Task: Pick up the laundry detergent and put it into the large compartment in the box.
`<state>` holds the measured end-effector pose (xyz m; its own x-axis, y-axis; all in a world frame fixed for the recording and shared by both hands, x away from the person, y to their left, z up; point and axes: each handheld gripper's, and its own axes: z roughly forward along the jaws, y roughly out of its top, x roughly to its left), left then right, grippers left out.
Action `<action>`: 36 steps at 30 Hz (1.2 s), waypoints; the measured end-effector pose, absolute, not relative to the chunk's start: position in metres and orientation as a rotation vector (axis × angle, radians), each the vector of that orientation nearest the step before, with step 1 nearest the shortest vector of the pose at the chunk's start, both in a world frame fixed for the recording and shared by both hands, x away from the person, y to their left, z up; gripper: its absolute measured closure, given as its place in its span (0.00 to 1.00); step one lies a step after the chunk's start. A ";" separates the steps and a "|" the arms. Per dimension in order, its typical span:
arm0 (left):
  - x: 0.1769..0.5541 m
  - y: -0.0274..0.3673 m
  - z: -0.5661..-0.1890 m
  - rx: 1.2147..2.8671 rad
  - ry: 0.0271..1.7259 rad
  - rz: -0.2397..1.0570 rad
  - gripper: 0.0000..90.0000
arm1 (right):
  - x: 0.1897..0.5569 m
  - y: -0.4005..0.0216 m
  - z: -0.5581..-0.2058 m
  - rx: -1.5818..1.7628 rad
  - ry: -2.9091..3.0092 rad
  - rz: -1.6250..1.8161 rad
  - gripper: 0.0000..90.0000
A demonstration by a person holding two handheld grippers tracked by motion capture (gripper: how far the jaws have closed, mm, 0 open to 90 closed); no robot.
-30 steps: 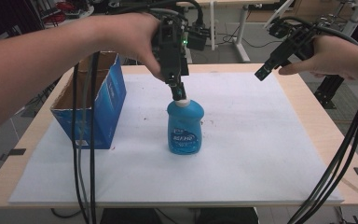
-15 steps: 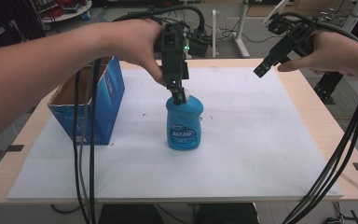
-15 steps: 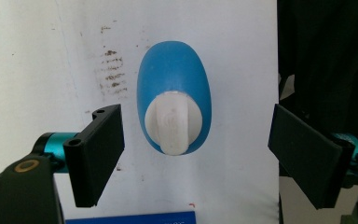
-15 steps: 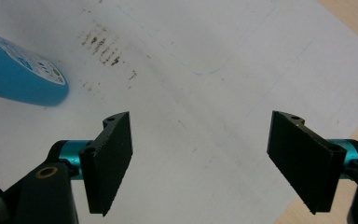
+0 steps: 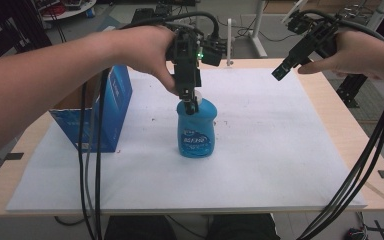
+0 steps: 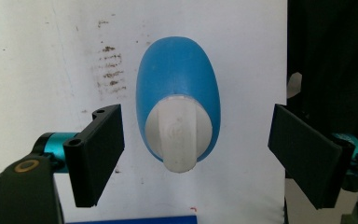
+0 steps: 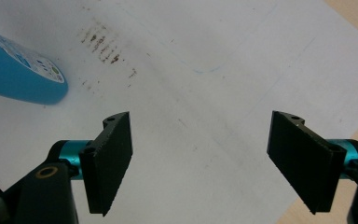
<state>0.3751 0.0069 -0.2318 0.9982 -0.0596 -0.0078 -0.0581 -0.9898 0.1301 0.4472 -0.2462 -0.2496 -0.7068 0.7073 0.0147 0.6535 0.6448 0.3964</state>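
Plastic on the blue soap bottle (image 5: 196,132) looks slick, so my left gripper (image 5: 190,100), jaws wide, should pinch its white cap (image 6: 179,135).

blue bottle (image 5: 196,131) of oval section, upright near the middle of the white sheet (image 5: 280,150), a printed label on its front facing the near edge. topped by a white cap (image 6: 181,135) – rounded, closed, with a small spout-like lip – seen from straight above in the left gripper view. just right of the blue cardboard box (image 5: 105,112), apart from it – base flat on the sheet, no tilt.
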 end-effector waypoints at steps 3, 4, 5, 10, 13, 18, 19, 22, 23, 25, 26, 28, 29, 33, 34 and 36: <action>0.376 0.007 -0.235 3.012 -0.083 -0.022 0.20 | 0.447 -0.246 -0.251 1.135 2.719 0.571 0.24; 0.376 0.007 -0.236 3.015 -0.082 -0.025 0.20 | 0.447 -0.246 -0.251 1.133 2.720 0.568 0.24; 0.377 0.007 -0.237 3.016 -0.083 -0.025 0.20 | 0.447 -0.246 -0.251 1.135 2.720 0.570 0.24; 0.378 0.007 -0.243 3.021 -0.076 -0.023 0.20 | 0.447 -0.246 -0.253 1.127 2.723 0.570 0.24; 0.379 0.007 -0.246 3.026 -0.076 -0.027 0.20 | 0.447 -0.245 -0.254 1.126 2.725 0.572 0.24; 0.379 0.005 -0.253 3.032 -0.073 -0.033 0.20 | 0.447 -0.245 -0.256 1.125 2.731 0.573 0.24; 0.379 0.005 -0.254 3.039 -0.082 -0.034 0.20 | 0.447 -0.245 -0.257 1.124 2.731 0.573 0.24; 0.379 0.002 -0.258 3.044 -0.090 -0.038 0.20 | 0.447 -0.245 -0.259 1.128 2.731 0.571 0.24; 0.379 0.002 -0.259 3.049 -0.093 -0.037 0.20 | 0.447 -0.245 -0.259 1.127 2.733 0.571 0.24; 0.379 0.000 -0.261 3.052 -0.094 -0.033 0.20 | 0.447 -0.245 -0.260 1.127 2.735 0.571 0.24; 0.379 -0.001 -0.263 3.055 -0.094 -0.034 0.20 | 0.447 -0.245 -0.260 1.125 2.736 0.572 0.24; 0.380 -0.002 -0.265 3.059 -0.091 -0.033 0.20 | 0.447 -0.245 -0.260 1.126 2.735 0.571 0.24; 0.380 -0.002 -0.266 3.057 -0.085 -0.029 0.20 | 0.447 -0.245 -0.261 1.123 2.737 0.571 0.24; 0.381 -0.003 -0.270 3.060 -0.084 -0.030 0.20 | 0.447 -0.245 -0.261 1.124 2.738 0.571 0.24; 0.380 -0.003 -0.271 3.060 -0.078 -0.027 0.20 | 0.447 -0.245 -0.261 1.125 2.737 0.570 0.24; 0.380 -0.004 -0.272 3.064 -0.075 -0.031 0.20 | 0.447 -0.245 -0.261 1.121 2.739 0.572 0.24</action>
